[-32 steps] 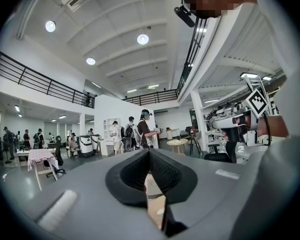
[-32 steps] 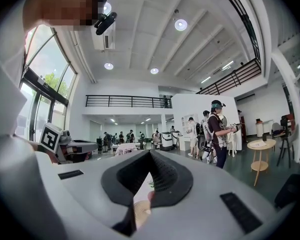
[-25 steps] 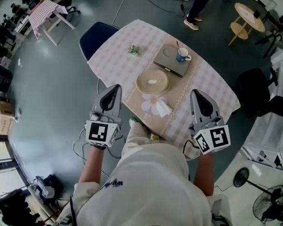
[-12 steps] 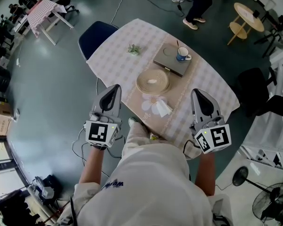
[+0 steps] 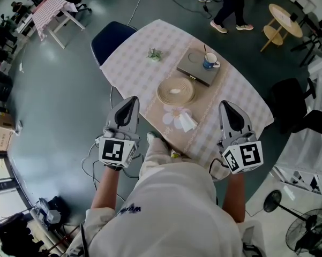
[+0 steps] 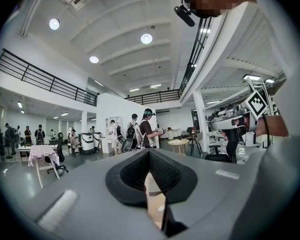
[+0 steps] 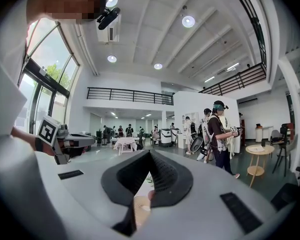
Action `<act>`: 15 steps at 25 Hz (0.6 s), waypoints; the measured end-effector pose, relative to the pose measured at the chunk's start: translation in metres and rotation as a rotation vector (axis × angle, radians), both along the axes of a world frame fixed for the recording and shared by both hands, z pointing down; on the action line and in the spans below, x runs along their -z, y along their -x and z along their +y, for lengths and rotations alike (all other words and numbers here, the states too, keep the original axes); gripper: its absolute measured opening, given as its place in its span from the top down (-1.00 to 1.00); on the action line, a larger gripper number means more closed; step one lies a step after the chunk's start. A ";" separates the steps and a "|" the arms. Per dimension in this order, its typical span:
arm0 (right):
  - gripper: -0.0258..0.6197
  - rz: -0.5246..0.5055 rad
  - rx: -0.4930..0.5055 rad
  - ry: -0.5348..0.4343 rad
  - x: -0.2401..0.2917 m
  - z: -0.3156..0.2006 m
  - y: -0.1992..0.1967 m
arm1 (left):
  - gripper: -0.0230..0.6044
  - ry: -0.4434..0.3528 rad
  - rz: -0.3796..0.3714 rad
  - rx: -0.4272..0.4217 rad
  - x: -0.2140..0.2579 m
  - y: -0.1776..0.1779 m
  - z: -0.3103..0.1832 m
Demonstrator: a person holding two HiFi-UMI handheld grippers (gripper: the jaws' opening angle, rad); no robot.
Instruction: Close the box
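I hold the left gripper [image 5: 132, 100] and right gripper [image 5: 227, 107] level near the checked table [image 5: 129, 63], both jaws pressed together, empty

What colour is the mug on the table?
The mug is blue with a white inside, clearest in the head view.

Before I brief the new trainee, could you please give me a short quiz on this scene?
1. True or false: the left claw holds the mug.
2. The right claw is: A wide open; B shut and empty; C shut on a napkin.
3. Fill in: the chair beside the table is ___.
Key: 1 false, the mug stands on a grey board on the table; 2 B; 3 blue.
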State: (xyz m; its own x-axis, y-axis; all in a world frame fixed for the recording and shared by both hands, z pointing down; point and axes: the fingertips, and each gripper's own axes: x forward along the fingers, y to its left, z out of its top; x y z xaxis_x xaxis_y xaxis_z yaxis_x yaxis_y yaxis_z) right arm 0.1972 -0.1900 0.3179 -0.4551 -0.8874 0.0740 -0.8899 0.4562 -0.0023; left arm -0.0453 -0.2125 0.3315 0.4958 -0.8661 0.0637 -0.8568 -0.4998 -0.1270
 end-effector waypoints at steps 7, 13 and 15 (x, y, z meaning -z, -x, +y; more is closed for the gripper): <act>0.91 -0.009 -0.005 -0.004 -0.008 0.000 0.003 | 0.92 0.013 0.040 0.038 -0.008 0.018 0.002; 0.91 -0.017 -0.015 0.005 -0.015 -0.006 -0.004 | 0.92 0.079 0.156 0.044 -0.012 0.024 -0.003; 0.91 -0.016 -0.029 0.020 -0.029 -0.013 -0.005 | 0.92 0.164 0.321 0.065 -0.024 0.039 -0.009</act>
State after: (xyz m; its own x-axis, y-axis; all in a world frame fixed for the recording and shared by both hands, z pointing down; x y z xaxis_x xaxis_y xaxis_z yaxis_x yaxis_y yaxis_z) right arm 0.2024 -0.2032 0.3471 -0.4307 -0.8985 0.0849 -0.9024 0.4302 -0.0250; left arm -0.0844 -0.2217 0.3558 0.4574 -0.8876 0.0544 -0.8705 -0.4344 0.2313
